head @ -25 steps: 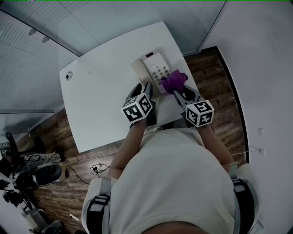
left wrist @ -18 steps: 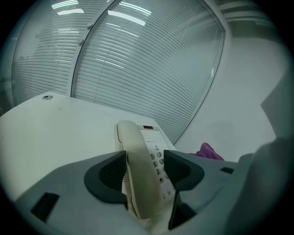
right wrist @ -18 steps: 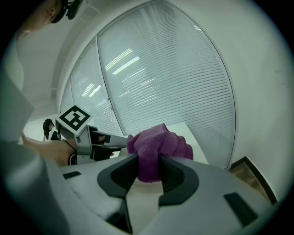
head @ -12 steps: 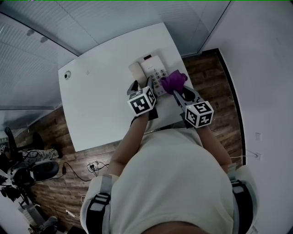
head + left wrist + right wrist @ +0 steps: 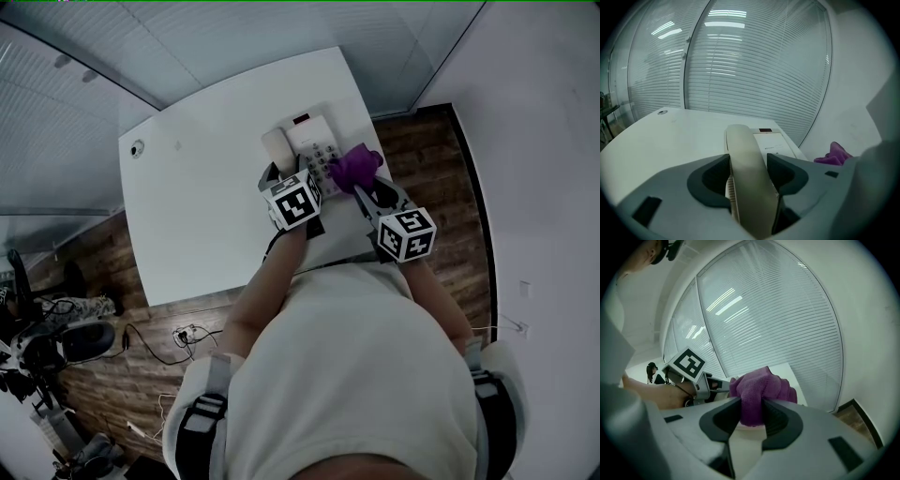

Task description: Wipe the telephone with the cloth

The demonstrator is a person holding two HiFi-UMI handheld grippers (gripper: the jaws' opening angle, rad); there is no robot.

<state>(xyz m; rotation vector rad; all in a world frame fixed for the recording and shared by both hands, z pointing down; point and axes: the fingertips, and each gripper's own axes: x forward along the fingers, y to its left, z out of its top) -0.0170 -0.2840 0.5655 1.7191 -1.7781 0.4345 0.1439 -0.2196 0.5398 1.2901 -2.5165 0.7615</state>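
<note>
A cream telephone [image 5: 319,141] sits at the far right of the white table [image 5: 197,197], its handset [image 5: 275,148] resting along its left side. My left gripper [image 5: 289,172] straddles the near end of the handset [image 5: 747,173]. Its jaws have just been opening and now stand wide, one on each side of the handset without clearly pressing it. My right gripper [image 5: 360,186] is shut on a bunched purple cloth [image 5: 354,167], which hangs at the phone's right edge beside the keypad. In the right gripper view the cloth [image 5: 759,390] bulges out past the jaws.
A small round fitting [image 5: 138,148] lies in the table's far left corner. The phone stands close to the table's right edge, with wooden floor [image 5: 441,187] beyond it. Glass walls with blinds [image 5: 754,61] enclose the table's far side. Cables and a chair base [image 5: 56,337] lie on the floor at left.
My left gripper has moved forward and tipped down over the handset, which now lies between its jaws. The right gripper has edged slightly forward, still holding the cloth.
</note>
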